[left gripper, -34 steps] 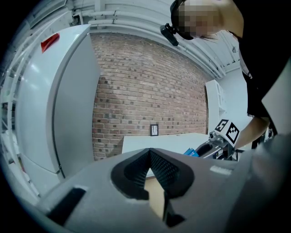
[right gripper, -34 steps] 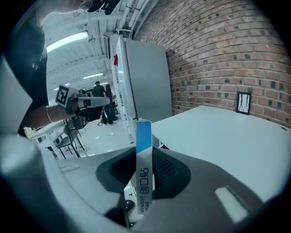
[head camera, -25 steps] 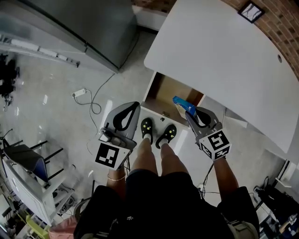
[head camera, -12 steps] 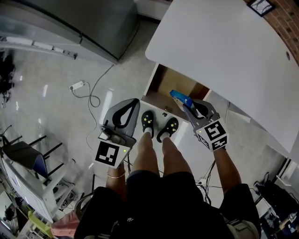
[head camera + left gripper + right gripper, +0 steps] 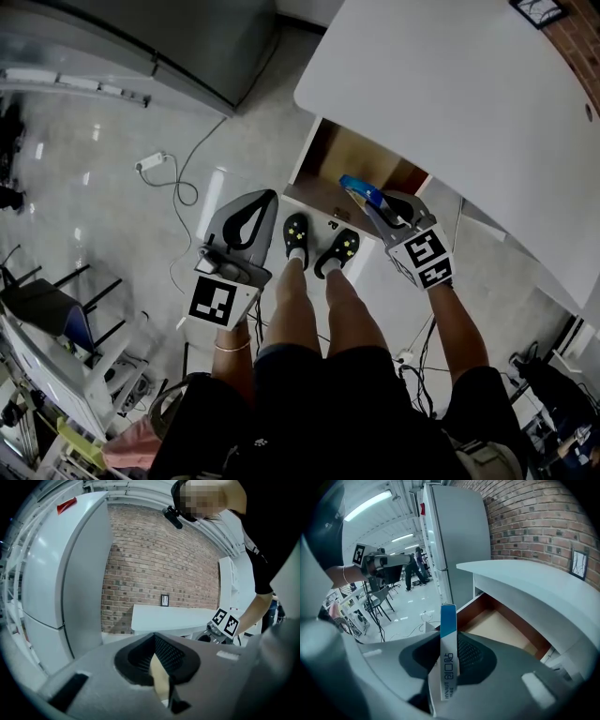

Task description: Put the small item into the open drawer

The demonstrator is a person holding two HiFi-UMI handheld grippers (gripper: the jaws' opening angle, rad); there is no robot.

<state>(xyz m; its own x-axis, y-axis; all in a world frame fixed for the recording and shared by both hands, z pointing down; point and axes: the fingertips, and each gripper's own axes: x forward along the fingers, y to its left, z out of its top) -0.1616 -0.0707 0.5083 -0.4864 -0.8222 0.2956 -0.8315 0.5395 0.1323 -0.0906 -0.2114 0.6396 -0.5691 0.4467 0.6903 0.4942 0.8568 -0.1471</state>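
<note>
The small box [image 5: 448,658] is clamped edge-on in the right tool [image 5: 373,208], above the front of the open drawer [image 5: 349,161] under the desk [image 5: 450,103]. It is best lowered well inside before being released. The left tool [image 5: 265,199] is closed on nothing.

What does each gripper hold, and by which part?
The right gripper grips a blue-and-white box by its white end; the left gripper holds nothing.

Two grippers [image 5: 270,197] [image 5: 369,201], one blue-and-white box [image 5: 355,187], one open drawer [image 5: 349,159], one white desk [image 5: 450,103].
</note>
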